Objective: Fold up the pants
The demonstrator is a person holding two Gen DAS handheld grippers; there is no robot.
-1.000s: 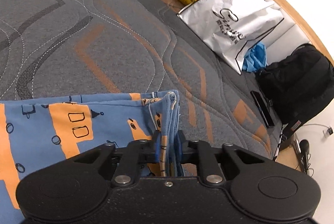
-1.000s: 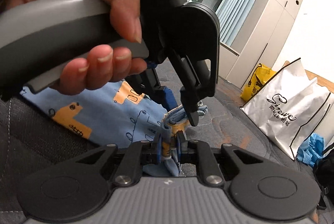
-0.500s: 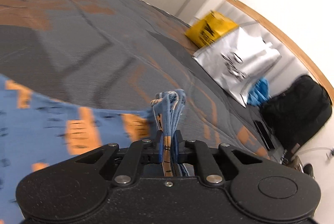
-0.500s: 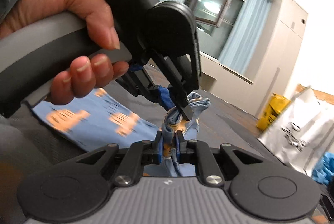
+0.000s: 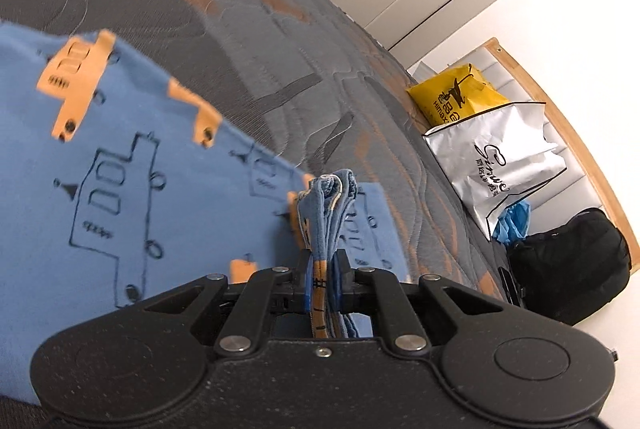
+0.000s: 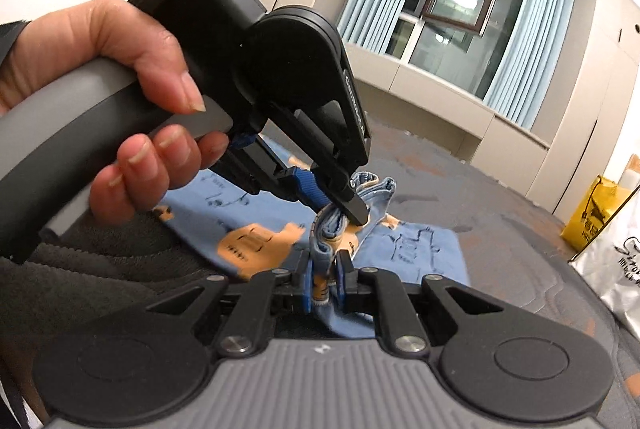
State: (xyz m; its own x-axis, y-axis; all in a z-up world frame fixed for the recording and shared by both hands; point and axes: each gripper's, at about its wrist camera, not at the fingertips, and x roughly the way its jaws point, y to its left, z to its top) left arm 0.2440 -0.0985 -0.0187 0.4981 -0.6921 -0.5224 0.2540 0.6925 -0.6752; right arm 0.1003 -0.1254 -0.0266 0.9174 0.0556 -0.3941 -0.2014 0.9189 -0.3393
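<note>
Grip unchanged on both sides: left gripper [image 5: 323, 271] is clamped on a bunched edge of the pants [image 5: 132, 197], right gripper [image 6: 323, 275] is clamped on another bunched edge of the same pants [image 6: 412, 249]. What has changed over the last second is the carry. A second ago the blue cloth was seen flat and low on the bed, with the white bag at 1 o'clock close by; now the left view is rolled, the cloth is spread wide from 9 to 11 o'clock, and the white bag [image 5: 504, 165] and yellow bag [image 5: 456, 97] have been pushed out to 2–3 o'clock.

Judged meaning: the held end is being swept across the mattress [image 5: 256, 41], so a fold is in progress, not yet laid down.

From the right gripper outward: the bunched hem rises at 12 o'clock, the left gripper [image 6: 352, 205] is pinched onto it just beyond, held by the left hand [image 6: 132, 101] at 10 o'clock. The rest of the pants lies flat on the bed from 10 to 1 o'clock.
</note>
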